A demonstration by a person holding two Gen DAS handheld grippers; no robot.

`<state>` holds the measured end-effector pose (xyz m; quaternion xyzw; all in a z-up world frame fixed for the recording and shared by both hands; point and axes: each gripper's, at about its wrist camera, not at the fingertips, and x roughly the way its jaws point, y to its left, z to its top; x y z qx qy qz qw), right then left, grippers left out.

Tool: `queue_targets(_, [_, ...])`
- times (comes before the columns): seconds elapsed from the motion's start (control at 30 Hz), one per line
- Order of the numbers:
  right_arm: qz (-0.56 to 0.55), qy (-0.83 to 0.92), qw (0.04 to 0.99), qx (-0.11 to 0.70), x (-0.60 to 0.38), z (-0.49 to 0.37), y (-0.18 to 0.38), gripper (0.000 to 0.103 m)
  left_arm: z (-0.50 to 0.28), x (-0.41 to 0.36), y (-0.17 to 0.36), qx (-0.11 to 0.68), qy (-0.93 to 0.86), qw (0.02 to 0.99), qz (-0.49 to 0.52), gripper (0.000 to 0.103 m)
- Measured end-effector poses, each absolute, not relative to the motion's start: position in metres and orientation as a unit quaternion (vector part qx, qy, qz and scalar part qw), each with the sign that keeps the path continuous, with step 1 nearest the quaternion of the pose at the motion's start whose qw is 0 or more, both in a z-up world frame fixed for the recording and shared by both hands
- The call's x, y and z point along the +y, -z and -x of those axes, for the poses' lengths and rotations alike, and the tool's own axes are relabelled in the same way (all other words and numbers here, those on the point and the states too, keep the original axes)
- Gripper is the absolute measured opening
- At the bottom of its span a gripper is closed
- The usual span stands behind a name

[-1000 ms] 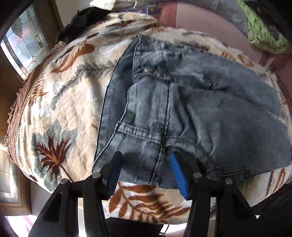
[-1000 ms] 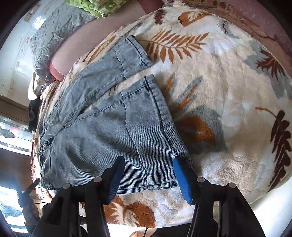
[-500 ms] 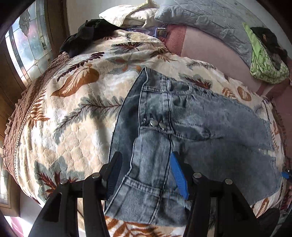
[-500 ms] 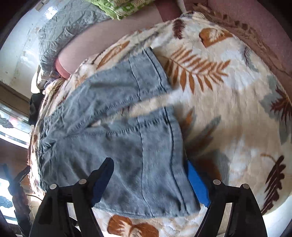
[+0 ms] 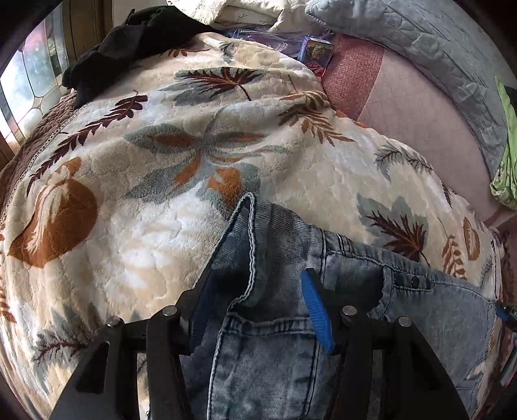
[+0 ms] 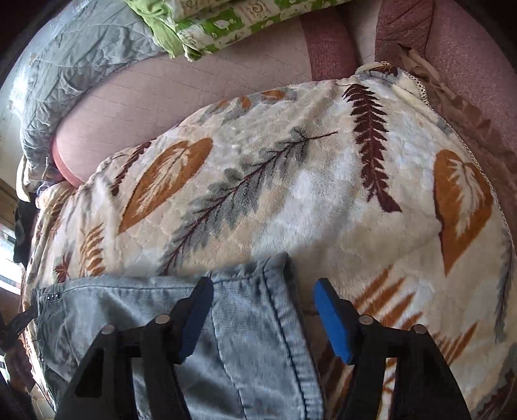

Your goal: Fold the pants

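While the jeans (image 5: 278, 349) lie on the leaf-patterned fleece blanket (image 5: 155, 200), we see the left gripper (image 5: 255, 310) part-open with the waistband corner bunched between its blue pads; whether they pinch the denim we cannot tell. In the right wrist view the right gripper (image 6: 261, 310) is closing, the pant-leg hem (image 6: 255, 274) between its fingers, with the right pad (image 6: 332, 320) standing clear of the cloth. Far off lie a grey quilt (image 5: 420, 42) and a green patterned cloth (image 6: 219, 22).

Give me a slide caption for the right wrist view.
Right gripper, jaws closing, straddles the denim pants on a leaf-print blanket.
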<state>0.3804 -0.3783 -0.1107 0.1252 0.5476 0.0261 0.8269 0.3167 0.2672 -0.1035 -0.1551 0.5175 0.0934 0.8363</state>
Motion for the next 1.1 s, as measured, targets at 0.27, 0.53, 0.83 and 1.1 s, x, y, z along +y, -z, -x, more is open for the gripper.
queue_targets(0.27, [-0.095,-0.032,0.817,0.568,-0.378,-0.386,0.130,0.028,-0.339,0.267,0.113,0.535,-0.090,0.829,0.133,0.010])
queue_targets(0.53, [-0.094,-0.030,0.814,0.572,-0.378,-0.388,0.130,0.028,-0.357,0.281,0.117,0.527,-0.082,0.823,0.194,0.040])
queue_targets(0.83, [-0.091,-0.031,0.832,0.547,-0.376,-0.377,0.105,0.014,-0.343,0.274,0.093,0.498,-0.096,0.849,0.152,0.002])
queue_targets(1.1, [-0.124,-0.058,0.871,0.472,-0.382,-0.302,0.028,0.014,-0.250,0.255,-0.005,0.406,-0.049,0.901,0.144,0.003])
